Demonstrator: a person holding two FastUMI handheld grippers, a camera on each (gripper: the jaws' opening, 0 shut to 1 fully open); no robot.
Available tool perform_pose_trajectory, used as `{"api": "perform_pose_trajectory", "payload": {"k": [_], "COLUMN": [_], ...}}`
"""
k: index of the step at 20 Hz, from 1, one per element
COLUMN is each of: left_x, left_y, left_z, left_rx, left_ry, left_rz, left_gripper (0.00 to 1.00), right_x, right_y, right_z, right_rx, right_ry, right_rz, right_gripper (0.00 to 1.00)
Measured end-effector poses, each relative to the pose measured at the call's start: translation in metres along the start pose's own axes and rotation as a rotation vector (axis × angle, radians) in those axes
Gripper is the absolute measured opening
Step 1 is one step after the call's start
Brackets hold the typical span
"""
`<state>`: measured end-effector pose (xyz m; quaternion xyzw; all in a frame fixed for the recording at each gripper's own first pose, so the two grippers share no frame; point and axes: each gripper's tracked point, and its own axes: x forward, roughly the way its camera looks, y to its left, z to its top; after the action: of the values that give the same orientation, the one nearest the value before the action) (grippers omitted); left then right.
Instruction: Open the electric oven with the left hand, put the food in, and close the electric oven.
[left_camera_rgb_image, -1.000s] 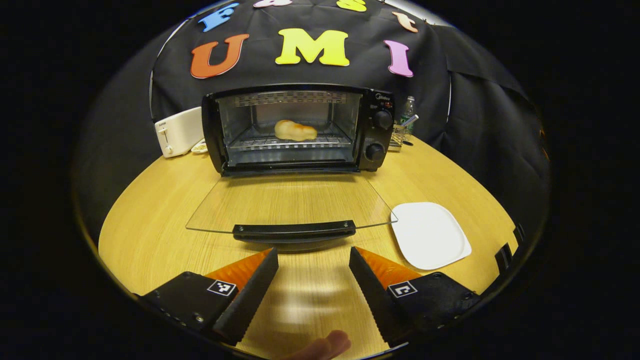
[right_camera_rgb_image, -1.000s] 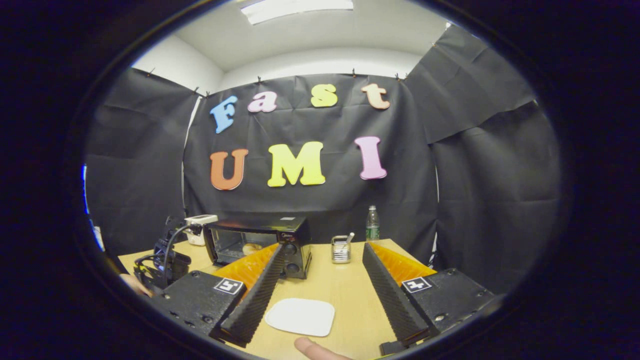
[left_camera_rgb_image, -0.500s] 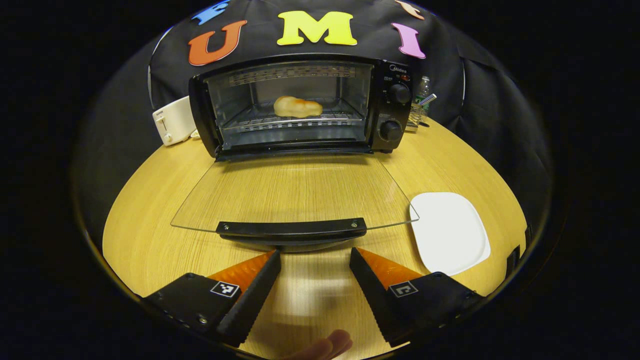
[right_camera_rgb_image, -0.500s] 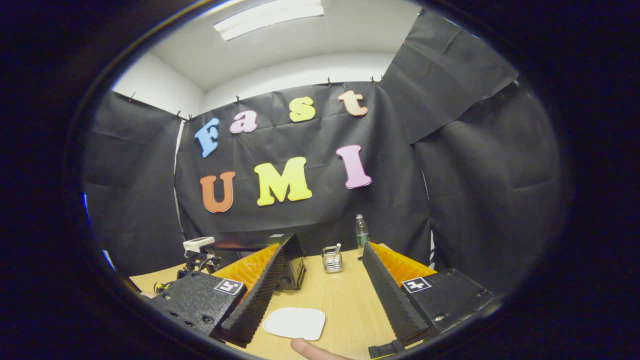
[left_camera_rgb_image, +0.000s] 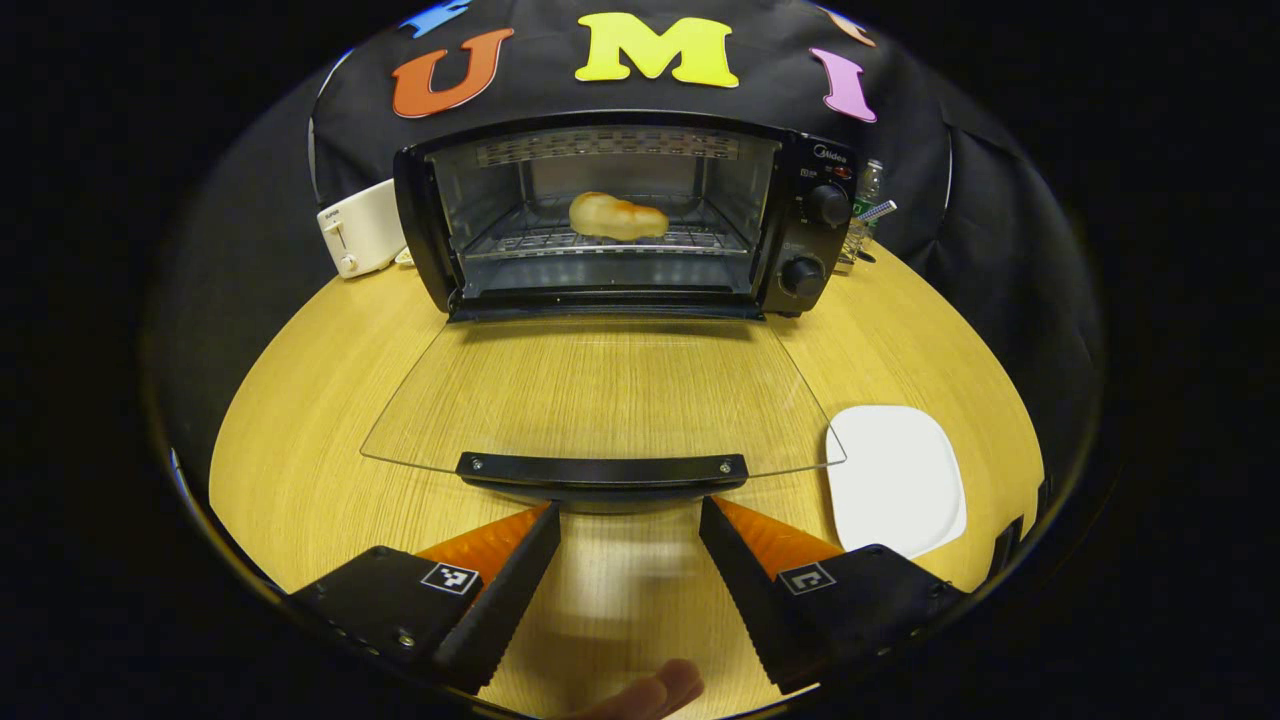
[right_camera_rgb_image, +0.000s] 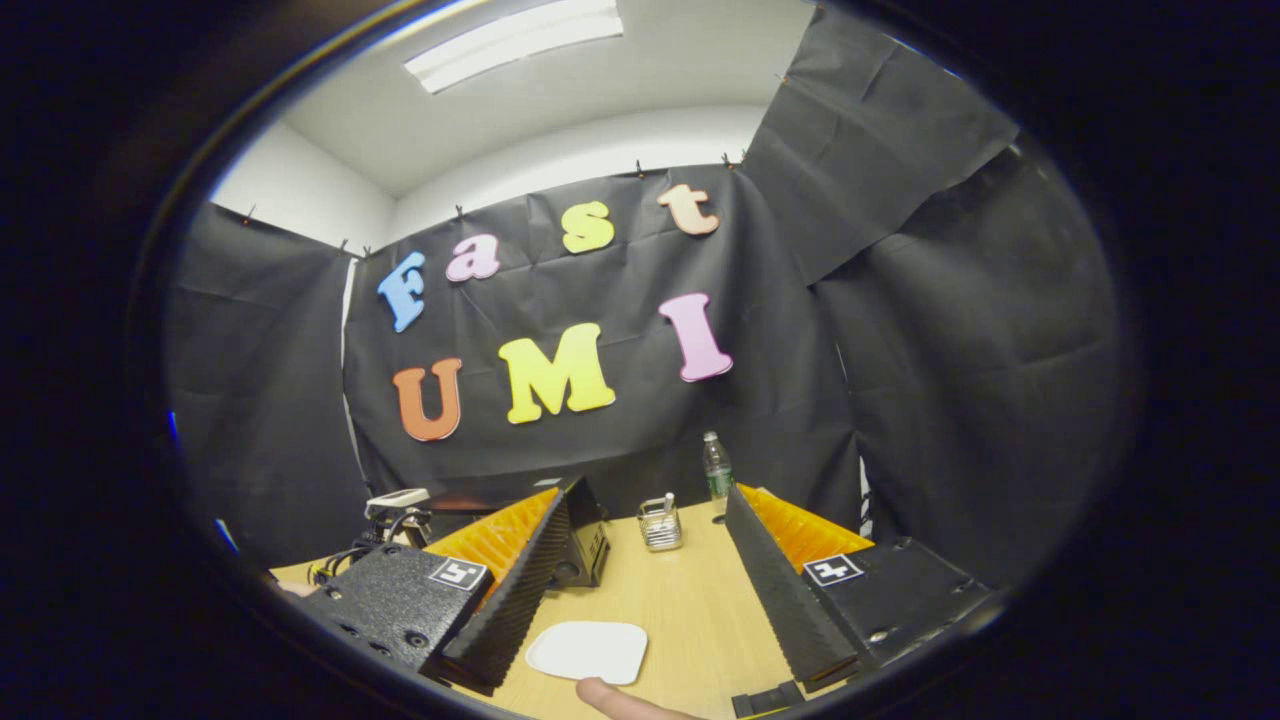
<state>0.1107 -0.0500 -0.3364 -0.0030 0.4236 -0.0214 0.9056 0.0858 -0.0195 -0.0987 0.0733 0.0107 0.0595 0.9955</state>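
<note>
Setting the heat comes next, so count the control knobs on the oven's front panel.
2. Both sit on the electric oven's right-hand panel in the left gripper view: the upper knob near the top, the lower knob directly beneath it. None appears hidden.

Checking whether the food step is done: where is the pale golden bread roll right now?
In the left gripper view the pale golden bread roll lies on the wire rack inside the open black electric oven.

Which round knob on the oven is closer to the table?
The lower knob, near the oven's bottom right corner; the upper knob sits above it.
</note>
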Motion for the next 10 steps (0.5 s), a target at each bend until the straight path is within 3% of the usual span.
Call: {"api": "perform_pose_trajectory", "payload": {"k": [4, 6, 7, 8, 10], "left_x": [0.0086, 0.01, 0.0111, 0.01, 0.0096], "left_y": [-0.0014, -0.0013, 0.0, 0.0, 0.0003], "left_z": [-0.0062, -0.0079, -0.0075, -0.0065, -0.0045], "left_rx": [0.025, 0.031, 0.031, 0.026, 0.011], "left_ry": [0.005, 0.015, 0.018, 0.016, 0.008], "left_rz": [0.0, 0.006, 0.008, 0.01, 0.011], "left_gripper": [0.95, 0.94, 0.87, 0.94, 0.94], "right_x": [0.0002, 0.0014, 0.0016, 0.0018, 0.0013], "right_y": [0.0024, 0.0013, 0.0016, 0.0006, 0.0], "right_z": [-0.0033, -0.0025, -0.0041, -0.004, -0.0034], "right_rx": [0.002, 0.006, 0.008, 0.008, 0.006], "right_ry": [0.009, 0.01, 0.011, 0.013, 0.012], "right_rz": [0.009, 0.009, 0.009, 0.008, 0.006], "right_gripper": [0.96, 0.96, 0.96, 0.96, 0.96]}}
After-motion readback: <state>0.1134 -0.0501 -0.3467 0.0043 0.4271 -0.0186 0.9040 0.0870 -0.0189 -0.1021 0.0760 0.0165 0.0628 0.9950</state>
